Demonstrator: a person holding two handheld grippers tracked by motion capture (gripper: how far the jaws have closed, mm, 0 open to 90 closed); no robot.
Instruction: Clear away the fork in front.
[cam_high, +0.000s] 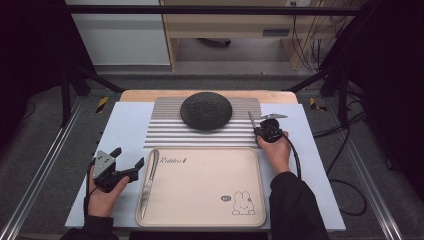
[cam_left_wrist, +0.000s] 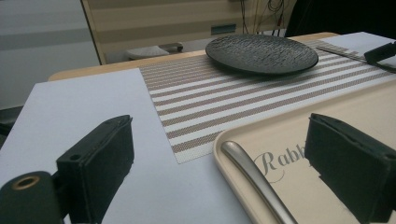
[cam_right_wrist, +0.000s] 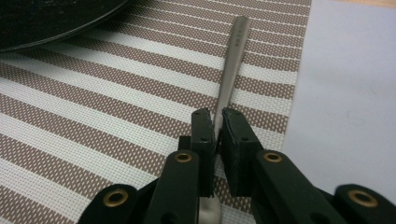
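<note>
Near the striped mat's (cam_right_wrist: 116, 116) right edge, a metal utensil (cam_right_wrist: 231, 65) is clamped between the right gripper's (cam_right_wrist: 218, 126) jaws beside the black plate (cam_high: 206, 111). Left gripper (cam_left_wrist: 219, 163) is held wide over the tray's (cam_high: 210, 185) left rim.

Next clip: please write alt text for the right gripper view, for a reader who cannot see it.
The right gripper has its two black fingers shut on the thin handle of a metal utensil, which lies over a brown-and-white striped placemat. The rim of a black plate shows at top left, and pale blue table covering at right.
</note>
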